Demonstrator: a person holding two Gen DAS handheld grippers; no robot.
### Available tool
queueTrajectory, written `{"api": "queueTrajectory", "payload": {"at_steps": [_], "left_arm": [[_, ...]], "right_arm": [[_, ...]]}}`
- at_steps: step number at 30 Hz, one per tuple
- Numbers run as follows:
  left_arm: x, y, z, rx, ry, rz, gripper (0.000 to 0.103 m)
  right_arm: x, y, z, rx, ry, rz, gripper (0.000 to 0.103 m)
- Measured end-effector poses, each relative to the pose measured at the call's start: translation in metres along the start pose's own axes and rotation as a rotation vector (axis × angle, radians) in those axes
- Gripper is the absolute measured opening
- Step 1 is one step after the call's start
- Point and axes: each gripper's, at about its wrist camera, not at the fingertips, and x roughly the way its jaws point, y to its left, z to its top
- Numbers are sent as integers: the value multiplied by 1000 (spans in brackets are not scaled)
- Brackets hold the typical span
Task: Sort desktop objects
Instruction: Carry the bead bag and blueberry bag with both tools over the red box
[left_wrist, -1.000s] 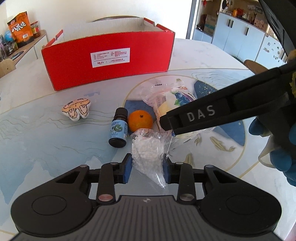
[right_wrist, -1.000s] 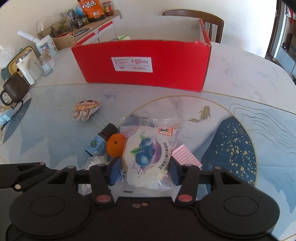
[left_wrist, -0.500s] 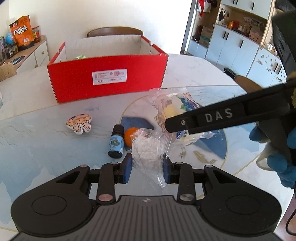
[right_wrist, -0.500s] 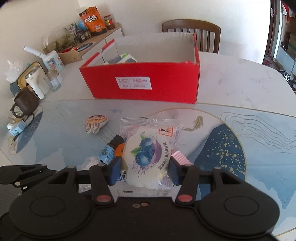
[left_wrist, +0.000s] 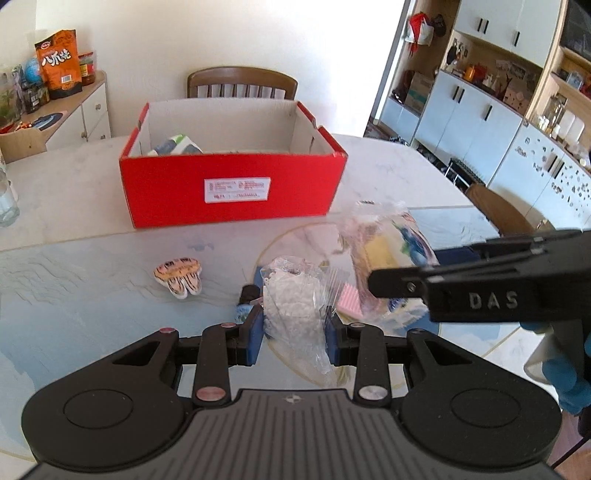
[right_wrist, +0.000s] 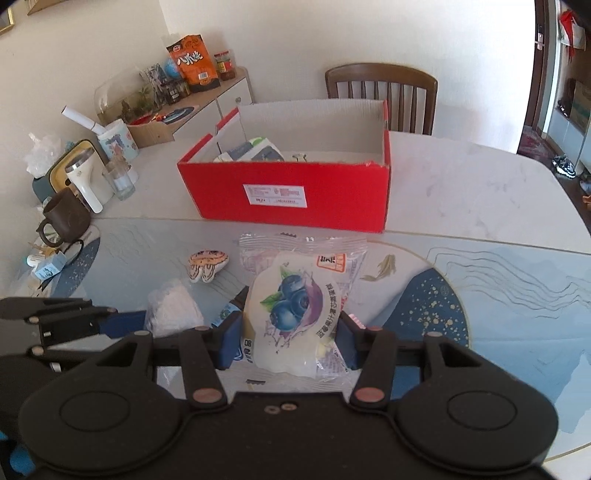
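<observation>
Black claw arm (left_wrist: 491, 295) lettered "DAS"

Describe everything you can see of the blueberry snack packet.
The blueberry snack packet is a clear plastic wrapper with crimped ends, printed with blueberries, leaves and a red-and-white label, around a pale, soft-looking filling. It hangs off the table, top edge pointing toward the red box, clamped between the right gripper's blue pads.

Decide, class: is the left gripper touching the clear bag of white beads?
Touching. The left wrist view shows the left gripper with both blue pads pressed against the bag of white beads.
</observation>
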Motion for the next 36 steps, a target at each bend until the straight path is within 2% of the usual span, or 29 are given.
{"api": "queueTrajectory", "payload": {"at_steps": [11,21,27,36], "left_arm": [[-16,26,53,-23,-80,-20,32],[-14,48,109,17,-160,16,32],[2,69,138,8,-139,0,32],[32,86,172,65,-108,17,32]], "right_arm": [[-15,1,23,-17,-49,-5,52],[-9,-7,67,-31,-73,-28,52],[3,-11,97,-47,-106,-49,52],[30,-8,142,-89,-131,-92,52]]}}
